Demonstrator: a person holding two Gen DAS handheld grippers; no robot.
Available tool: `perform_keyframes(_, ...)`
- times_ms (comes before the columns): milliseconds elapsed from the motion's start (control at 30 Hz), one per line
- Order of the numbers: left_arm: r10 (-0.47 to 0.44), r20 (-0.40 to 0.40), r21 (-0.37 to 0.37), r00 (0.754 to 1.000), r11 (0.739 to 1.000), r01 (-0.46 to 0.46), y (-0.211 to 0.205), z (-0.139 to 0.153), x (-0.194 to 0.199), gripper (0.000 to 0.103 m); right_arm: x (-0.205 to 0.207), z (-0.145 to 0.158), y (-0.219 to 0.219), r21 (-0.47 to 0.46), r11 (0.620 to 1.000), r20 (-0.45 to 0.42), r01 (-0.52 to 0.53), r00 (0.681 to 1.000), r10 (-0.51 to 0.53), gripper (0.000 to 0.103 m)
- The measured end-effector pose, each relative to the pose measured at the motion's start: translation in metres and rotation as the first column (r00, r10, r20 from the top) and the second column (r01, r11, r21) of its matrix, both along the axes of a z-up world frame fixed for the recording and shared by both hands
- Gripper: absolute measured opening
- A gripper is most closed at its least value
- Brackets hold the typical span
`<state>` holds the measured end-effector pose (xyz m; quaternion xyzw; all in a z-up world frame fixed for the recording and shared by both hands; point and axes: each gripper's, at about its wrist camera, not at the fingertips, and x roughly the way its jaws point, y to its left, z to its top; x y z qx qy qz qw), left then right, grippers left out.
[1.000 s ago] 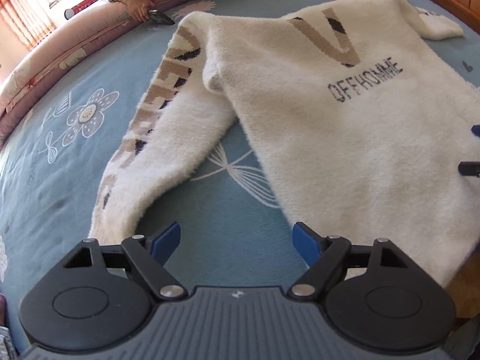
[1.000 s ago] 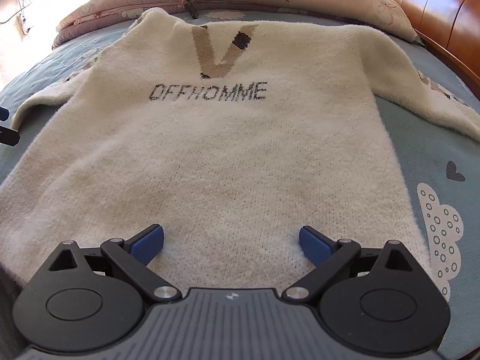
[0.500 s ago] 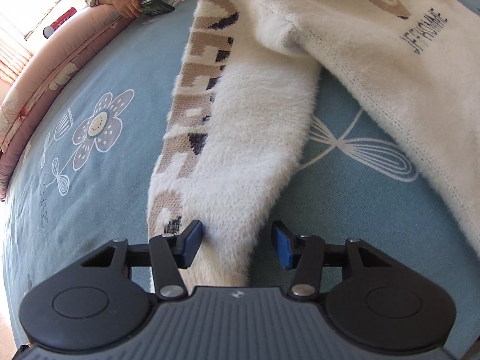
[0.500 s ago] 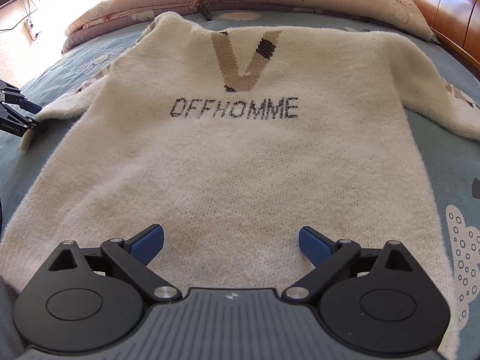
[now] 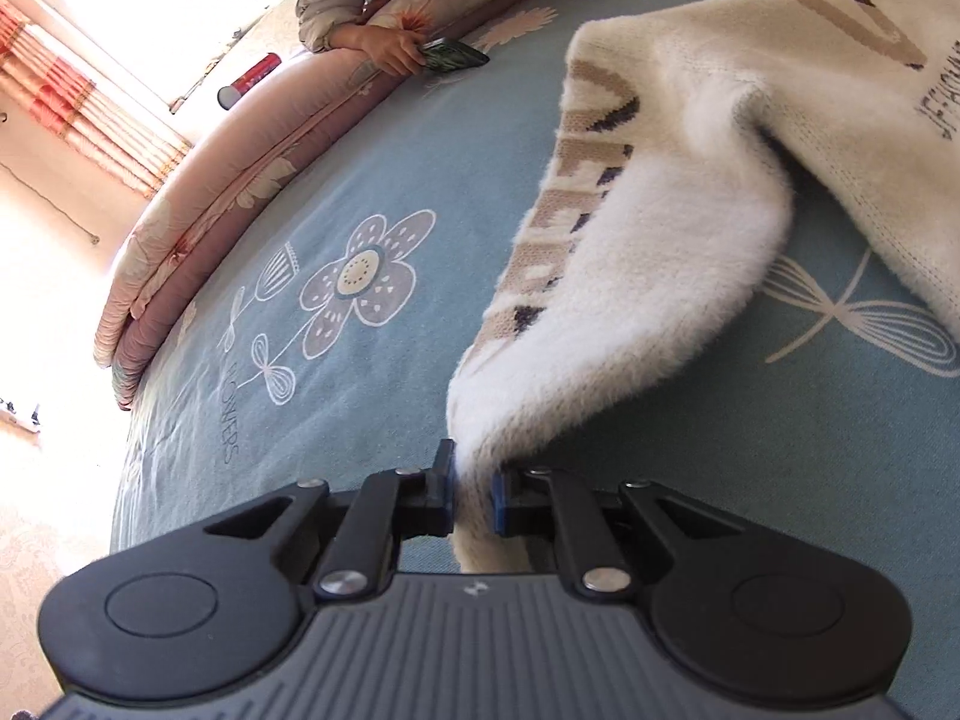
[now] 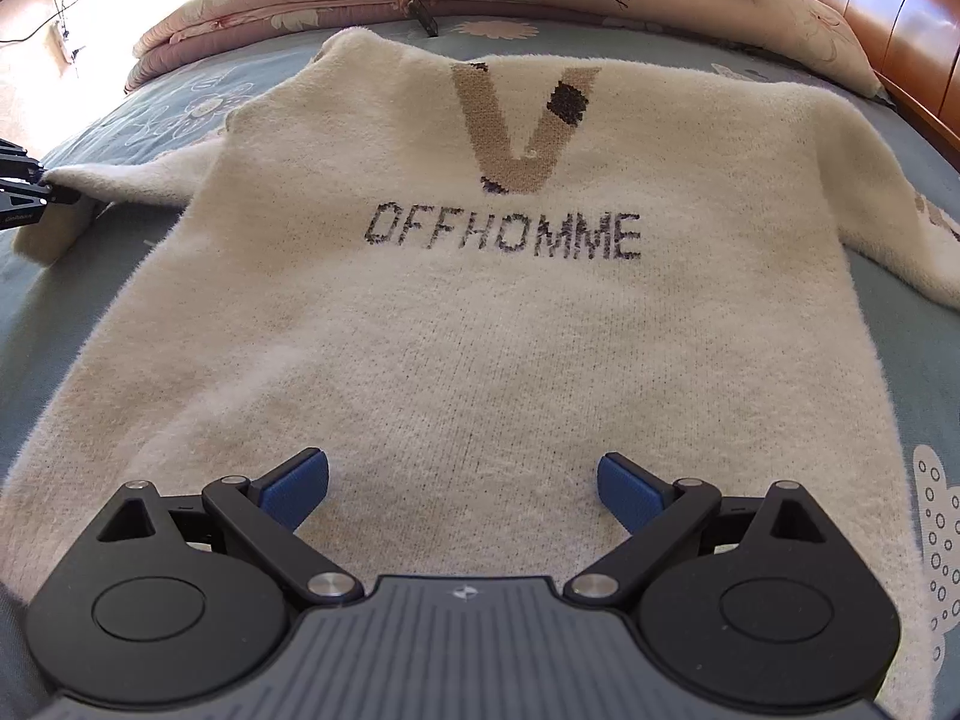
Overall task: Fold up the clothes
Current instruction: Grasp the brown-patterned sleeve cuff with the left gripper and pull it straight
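The left claw [image 5: 471,495] is clamped on the cuff end of a cream sleeve [image 5: 606,300], with the fluffy fabric pinched between its two blue pads and a short tail of cuff hanging out behind them. From the claw the sleeve rises a little off the blue bedsheet [image 5: 360,180] and runs away toward the sweater's shoulder, showing a band of tan and dark knitted letters along its outer edge.

The right claw [image 6: 462,489] stands wide, its blue pads well apart and nothing between them, low over the bottom part of the sweater [image 6: 456,348]. The sweater lies flat, spread across the bedsheet, hem nearest the right claw. Farther up its middle are the dark letters OFFHOMME [image 6: 503,234] and, beyond them, a big tan V [image 6: 521,120] with dark patches. Its other sleeve [image 6: 918,240] lies out to the right on the sheet. At the left edge of the right wrist view, the left claw's black tip meets the held sleeve.

Past the sweater, a folded pink floral quilt [image 6: 252,12] runs along the far side of the bed. A person [image 5: 360,18] leans on it, holding a phone [image 5: 453,54]. A wooden headboard [image 6: 888,30] stands at far right.
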<state>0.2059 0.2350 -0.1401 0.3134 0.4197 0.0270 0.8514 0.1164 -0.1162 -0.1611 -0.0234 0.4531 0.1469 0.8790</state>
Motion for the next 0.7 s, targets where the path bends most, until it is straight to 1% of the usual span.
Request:
perform_keyframes(133, 0.127, 0.027, 0.033, 0.991, 0.991, -0.128, 0.036, 0.006, 0.003, 0.009, -0.001, 0.004, 0.000, 0.000, 1.000, 0.006, -0.004, 1.000, 0.004, 0.098)
perform_keyframes(300, 0.274, 0.068, 0.068, 0.959, 0.958, -0.279, 0.075, 0.006, 0.011, 0.009, -0.001, 0.006, 0.001, -0.003, 1.000, 0.004, -0.006, 1.000, 0.006, 0.098)
perform_keyframes(400, 0.325, 0.095, 0.042, 0.941, 0.943, -0.330, 0.092, 0.010, 0.021, 0.010, -0.002, 0.007, 0.002, -0.006, 1.000, -0.001, -0.008, 1.000, 0.008, 0.098)
perform_keyframes(467, 0.358, 0.091, 0.039, 0.929, 0.931, -0.363, 0.100, 0.006, 0.027, 0.010, -0.002, 0.006, 0.002, -0.012, 1.000, -0.003, -0.010, 1.000, 0.010, 0.098)
perform_keyframes(533, 0.391, 0.088, 0.036, 0.916, 0.918, -0.395, 0.107, 0.002, 0.032, 0.014, -0.003, 0.006, 0.003, -0.015, 1.000, -0.005, -0.010, 1.000, 0.010, 0.098)
perform_keyframes(567, 0.408, 0.084, 0.034, 0.909, 0.911, -0.412, 0.111, 0.000, 0.035, 0.018, -0.003, 0.006, 0.004, -0.016, 1.000, -0.005, -0.010, 1.000, 0.010, 0.098)
perform_keyframes(600, 0.436, 0.060, 0.033, 0.898, 0.898, -0.438, 0.116, -0.006, 0.036, 0.018, -0.003, 0.006, 0.004, -0.017, 1.000, -0.005, -0.010, 1.000, 0.010, 0.098)
perform_keyframes(633, 0.473, 0.039, 0.018, 0.880, 0.881, -0.474, 0.124, -0.010, 0.034, 0.018, -0.004, 0.006, 0.004, -0.018, 1.000, -0.004, -0.011, 1.000, 0.011, 0.098)
perform_keyframes(700, 0.547, -0.004, -0.023, 0.837, 0.837, -0.547, 0.141, -0.018, 0.030, 0.018, -0.004, 0.007, 0.003, -0.019, 1.000, -0.003, -0.011, 1.000, 0.011, 0.098)
